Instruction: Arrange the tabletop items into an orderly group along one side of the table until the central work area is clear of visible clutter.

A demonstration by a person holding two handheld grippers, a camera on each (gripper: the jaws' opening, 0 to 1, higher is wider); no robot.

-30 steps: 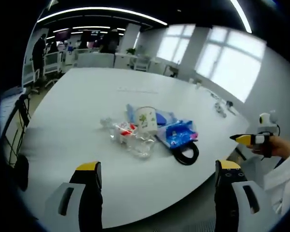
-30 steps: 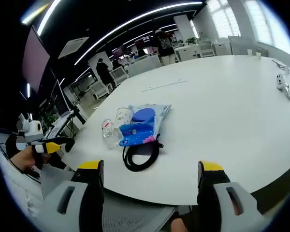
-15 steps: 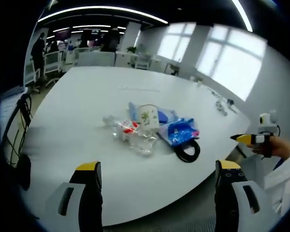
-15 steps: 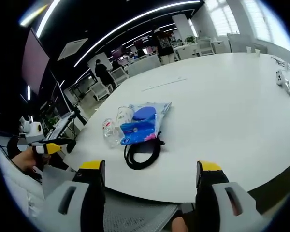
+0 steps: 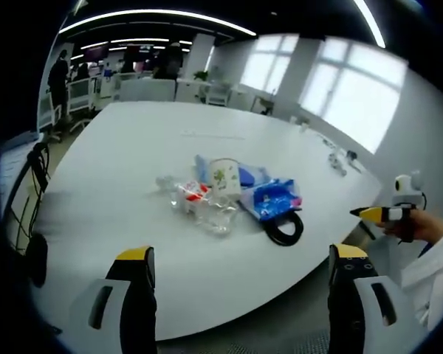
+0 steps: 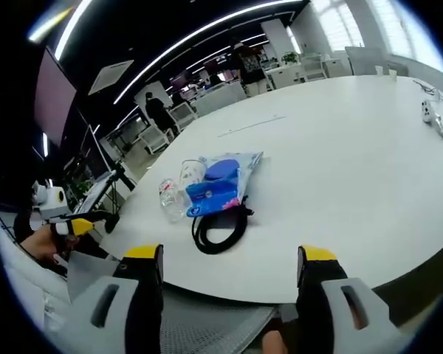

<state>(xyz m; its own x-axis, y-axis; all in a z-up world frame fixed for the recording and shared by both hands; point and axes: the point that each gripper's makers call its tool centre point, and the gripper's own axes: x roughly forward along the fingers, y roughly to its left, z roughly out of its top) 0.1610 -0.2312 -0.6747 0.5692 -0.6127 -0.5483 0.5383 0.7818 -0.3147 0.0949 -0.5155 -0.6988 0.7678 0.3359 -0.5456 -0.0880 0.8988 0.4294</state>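
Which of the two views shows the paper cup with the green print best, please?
The left gripper view shows it best: the paper cup stands upright in the pile, its white side and green print facing the camera. In the right gripper view the blue packet stands in front, so I cannot pick the cup out there.

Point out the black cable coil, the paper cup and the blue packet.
black cable coil (image 6: 220, 230): right gripper view, on the loop's near edge.
paper cup (image 5: 224, 179): left gripper view, on its printed side wall.
blue packet (image 5: 275, 198): left gripper view, on its top face.
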